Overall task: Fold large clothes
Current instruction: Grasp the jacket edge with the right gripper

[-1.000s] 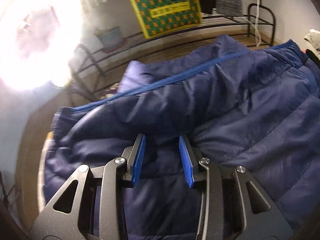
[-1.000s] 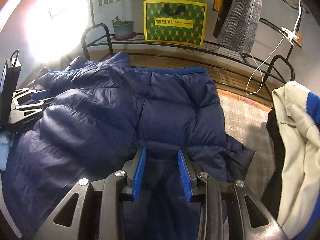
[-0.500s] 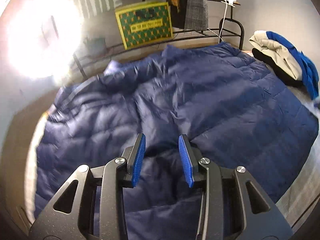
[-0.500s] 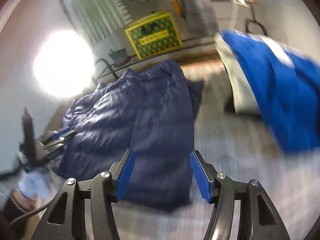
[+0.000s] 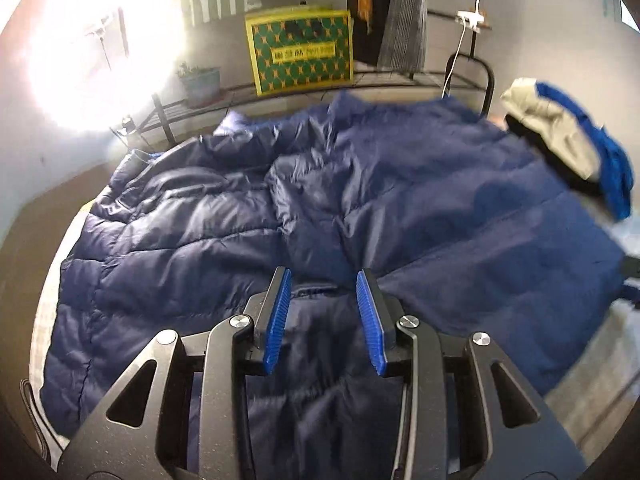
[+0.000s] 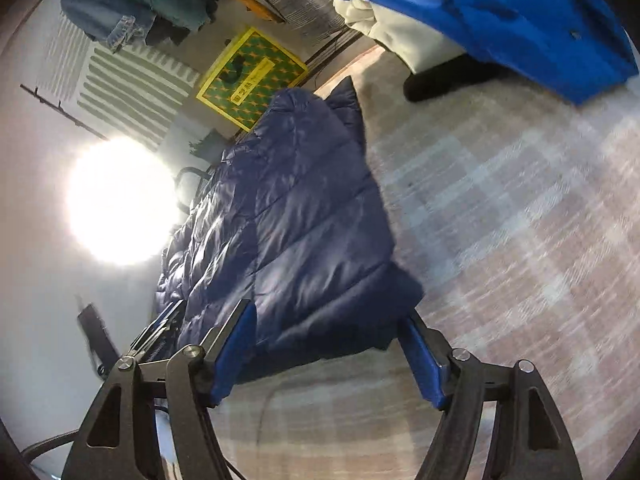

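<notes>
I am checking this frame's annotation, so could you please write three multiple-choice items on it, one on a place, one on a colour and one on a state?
1. Where does the folded blue and cream garment lie relative to the navy down jacket in the left wrist view?
A. At its far right
B. At its near left
C. Under it

2. What colour are the pads of the left gripper?
A. Red
B. Blue
C. White

3. How does the right gripper stand?
A. Shut on the jacket
B. Shut on nothing
C. Open

Answers:
1. A, it sits past the jacket's far right corner.
2. B, both ribbed pads are bright blue.
3. C, its jaws have just been opening and stand wide, with the jacket's corner lying free between them.
</notes>
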`<state>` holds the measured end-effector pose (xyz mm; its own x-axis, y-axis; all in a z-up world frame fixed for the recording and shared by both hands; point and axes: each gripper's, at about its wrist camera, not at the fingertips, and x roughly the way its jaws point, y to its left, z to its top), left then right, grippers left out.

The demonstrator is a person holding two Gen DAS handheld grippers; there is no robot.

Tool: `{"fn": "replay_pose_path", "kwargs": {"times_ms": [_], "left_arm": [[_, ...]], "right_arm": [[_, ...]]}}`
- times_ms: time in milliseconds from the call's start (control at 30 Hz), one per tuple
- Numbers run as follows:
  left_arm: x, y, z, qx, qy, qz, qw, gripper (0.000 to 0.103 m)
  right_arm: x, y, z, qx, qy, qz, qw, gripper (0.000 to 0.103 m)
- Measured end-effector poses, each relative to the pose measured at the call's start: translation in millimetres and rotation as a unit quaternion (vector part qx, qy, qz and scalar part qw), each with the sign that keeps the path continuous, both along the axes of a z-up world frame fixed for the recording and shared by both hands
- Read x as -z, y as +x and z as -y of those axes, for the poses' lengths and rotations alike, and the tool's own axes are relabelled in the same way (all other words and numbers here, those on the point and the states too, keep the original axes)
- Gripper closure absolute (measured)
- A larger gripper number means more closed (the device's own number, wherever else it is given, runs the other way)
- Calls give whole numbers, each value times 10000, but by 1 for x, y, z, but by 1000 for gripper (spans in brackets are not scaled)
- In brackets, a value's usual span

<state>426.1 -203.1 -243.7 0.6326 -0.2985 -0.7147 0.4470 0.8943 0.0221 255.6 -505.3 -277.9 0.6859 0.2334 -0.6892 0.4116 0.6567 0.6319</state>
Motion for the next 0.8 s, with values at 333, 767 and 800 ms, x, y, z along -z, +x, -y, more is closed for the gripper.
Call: {"fn": "replay_pose_path", "kwargs": {"times_ms": [333, 767, 800], "left_arm": [[1, -26, 0, 16, -328, -430, 9985, 67], [-4, -49, -22, -209, -780, -176, 9966, 68], [-4, -51, -27, -307, -848, -186, 9957, 68]], "right_arm": [[6, 5, -9, 723, -32, -83, 9973, 29], [-35, 30, -22, 493, -955, -38, 9942, 91], [-43, 31, -25, 446, -1080, -1, 9932, 92]]}}
